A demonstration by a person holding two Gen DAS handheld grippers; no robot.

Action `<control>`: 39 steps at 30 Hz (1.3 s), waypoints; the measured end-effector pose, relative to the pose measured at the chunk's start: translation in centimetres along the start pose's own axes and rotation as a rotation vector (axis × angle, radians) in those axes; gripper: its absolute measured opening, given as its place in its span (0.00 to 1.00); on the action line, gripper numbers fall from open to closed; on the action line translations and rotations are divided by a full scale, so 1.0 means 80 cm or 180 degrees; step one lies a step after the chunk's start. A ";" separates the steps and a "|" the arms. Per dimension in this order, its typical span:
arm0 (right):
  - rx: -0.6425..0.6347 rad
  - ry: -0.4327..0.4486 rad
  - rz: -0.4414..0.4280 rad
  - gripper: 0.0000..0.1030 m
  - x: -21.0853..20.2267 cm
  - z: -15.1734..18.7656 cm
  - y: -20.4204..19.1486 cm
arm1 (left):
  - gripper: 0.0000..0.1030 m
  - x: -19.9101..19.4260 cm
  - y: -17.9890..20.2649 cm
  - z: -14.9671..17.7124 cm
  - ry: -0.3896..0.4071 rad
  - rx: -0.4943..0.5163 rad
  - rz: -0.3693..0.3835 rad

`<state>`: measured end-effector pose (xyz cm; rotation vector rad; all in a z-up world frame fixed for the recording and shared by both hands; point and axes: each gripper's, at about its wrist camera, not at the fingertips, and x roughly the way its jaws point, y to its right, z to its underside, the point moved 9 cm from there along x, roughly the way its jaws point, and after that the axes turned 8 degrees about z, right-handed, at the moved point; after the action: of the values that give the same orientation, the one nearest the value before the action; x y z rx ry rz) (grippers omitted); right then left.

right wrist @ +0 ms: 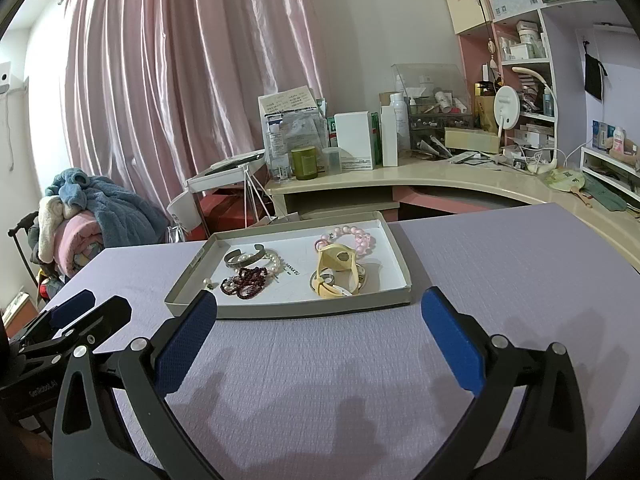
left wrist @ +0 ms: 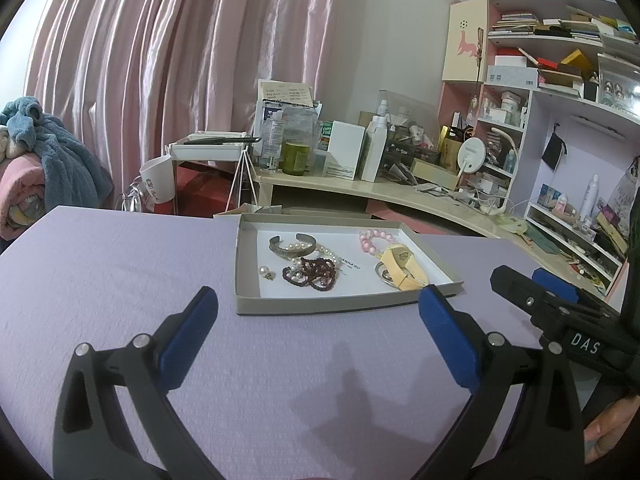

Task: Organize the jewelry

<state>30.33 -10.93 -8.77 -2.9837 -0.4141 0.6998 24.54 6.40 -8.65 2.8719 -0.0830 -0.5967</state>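
A shallow grey box lid lies on the lilac table and holds the jewelry. Inside are a silver cuff, a dark red bead strand, white pearls, a pink bead bracelet, a cream strap piece and a silver ring. My left gripper is open and empty in front of the lid. My right gripper is open and empty, also just in front of it, and shows at the right edge of the left wrist view.
The lilac table ends just behind the lid. Beyond stand a cream desk crowded with bottles and boxes, pink shelves, a pink curtain and a pile of blankets at left.
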 end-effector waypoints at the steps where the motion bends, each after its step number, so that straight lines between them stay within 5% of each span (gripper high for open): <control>1: -0.0002 -0.0001 0.0000 0.99 0.000 0.000 0.000 | 0.98 0.000 0.001 0.000 -0.0001 0.0000 0.0001; 39: 0.0003 0.0006 0.0001 0.99 0.001 -0.002 -0.002 | 0.97 0.001 -0.002 0.000 -0.0007 0.0006 -0.0002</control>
<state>30.43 -10.77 -8.61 -2.9835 -0.4130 0.6971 24.59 6.56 -8.72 2.8731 -0.0832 -0.6004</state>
